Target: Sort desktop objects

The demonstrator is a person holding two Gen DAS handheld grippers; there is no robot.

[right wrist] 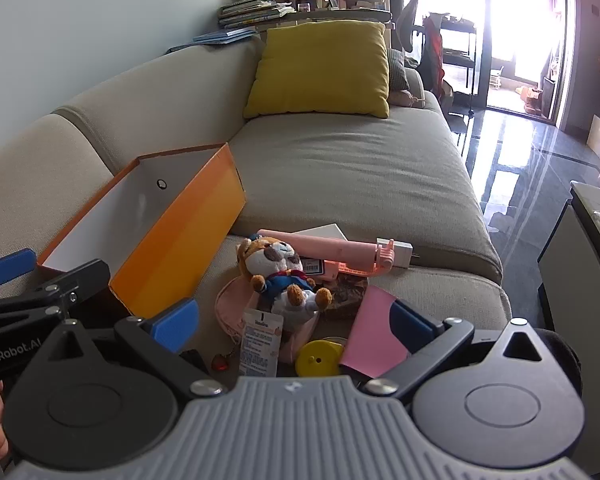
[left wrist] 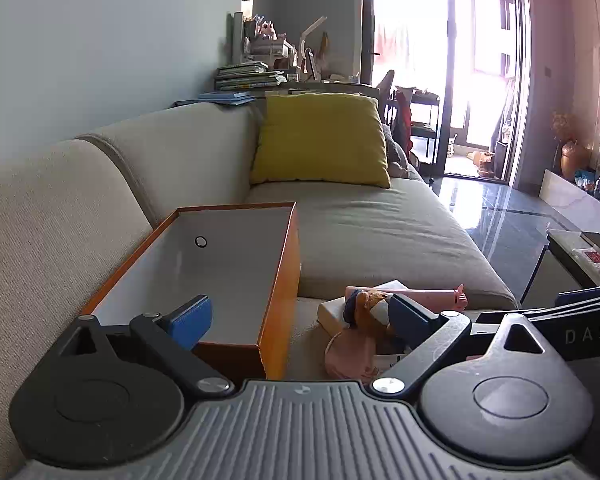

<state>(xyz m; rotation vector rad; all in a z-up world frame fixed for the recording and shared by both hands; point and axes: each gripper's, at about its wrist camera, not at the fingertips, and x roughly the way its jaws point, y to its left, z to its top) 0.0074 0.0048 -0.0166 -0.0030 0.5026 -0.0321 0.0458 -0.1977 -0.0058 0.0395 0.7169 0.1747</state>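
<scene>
The brown-and-white plush dog in blue clothes [right wrist: 282,270] lies on the beige fabric sofa [right wrist: 340,168], atop a pile just right of the orange cardboard box with white interior [right wrist: 172,248]. It looks soft and light, best pinched around the torso. The box looks empty. The left gripper [left wrist: 300,320] and right gripper [right wrist: 296,322] both stand spread wide, holding nothing.

Black claw [right wrist: 296,324] arms, blue pads [right wrist: 176,322], silver screws, ribbed grey base.
</scene>
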